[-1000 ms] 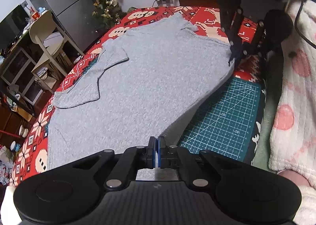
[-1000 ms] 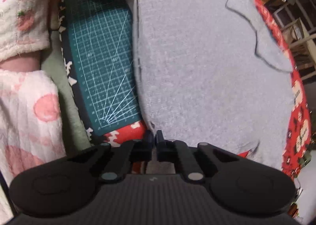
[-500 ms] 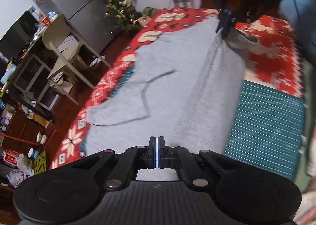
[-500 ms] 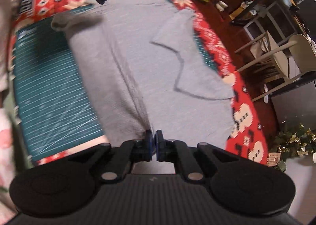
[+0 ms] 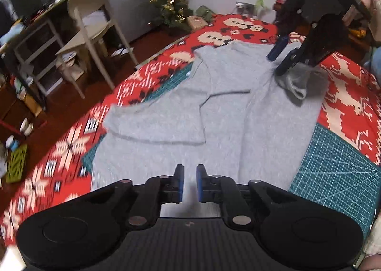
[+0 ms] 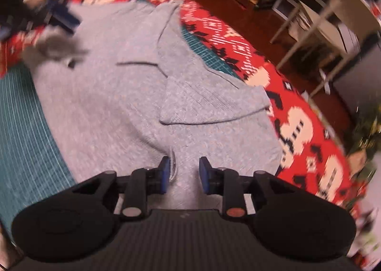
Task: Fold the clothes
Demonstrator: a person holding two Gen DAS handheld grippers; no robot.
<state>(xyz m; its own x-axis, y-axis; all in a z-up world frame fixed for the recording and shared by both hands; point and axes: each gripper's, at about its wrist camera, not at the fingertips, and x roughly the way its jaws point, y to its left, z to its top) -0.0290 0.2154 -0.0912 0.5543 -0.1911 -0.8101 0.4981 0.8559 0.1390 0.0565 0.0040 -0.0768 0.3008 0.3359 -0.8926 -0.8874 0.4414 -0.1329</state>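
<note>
grey t-shirt [image 5: 238,114] lies flat on the red patterned tablecloth [image 5: 345,95], partly over the green cutting mat [image 5: 338,171]. one side already folded in, sleeve [image 5: 154,123] lying on top of the body. left gripper [image 5: 189,183] has its pads apart w/ nothing between them, hovering over the shirt edge. right gripper [image 6: 184,174] also spread, a bit of fabric just beside its left pad. right wrist view is blurry. chair [image 5: 92,21] off to the side.

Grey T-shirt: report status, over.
Both tools open: left tool, right tool. Grey cotton T-shirt released, side folded over, on red patterned tablecloth. No obstruction.
</note>
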